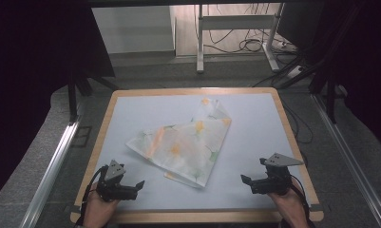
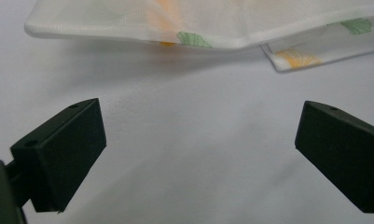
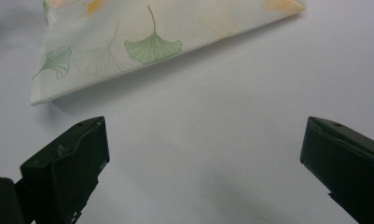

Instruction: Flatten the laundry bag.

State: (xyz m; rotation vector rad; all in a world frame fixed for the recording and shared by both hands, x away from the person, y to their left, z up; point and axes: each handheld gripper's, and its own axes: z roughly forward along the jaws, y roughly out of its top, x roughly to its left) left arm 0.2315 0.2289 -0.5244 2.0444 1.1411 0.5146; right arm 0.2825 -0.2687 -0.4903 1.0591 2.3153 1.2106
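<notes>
Dim, soft high view with dark surroundings; both gripper views brighter, near jaws blurred, faint shadows.

Top edge of the left gripper view slices off the cloth (image 2: 198, 23); in the right gripper view it runs off the upper left, its lower layers tucked under the fold.
</notes>
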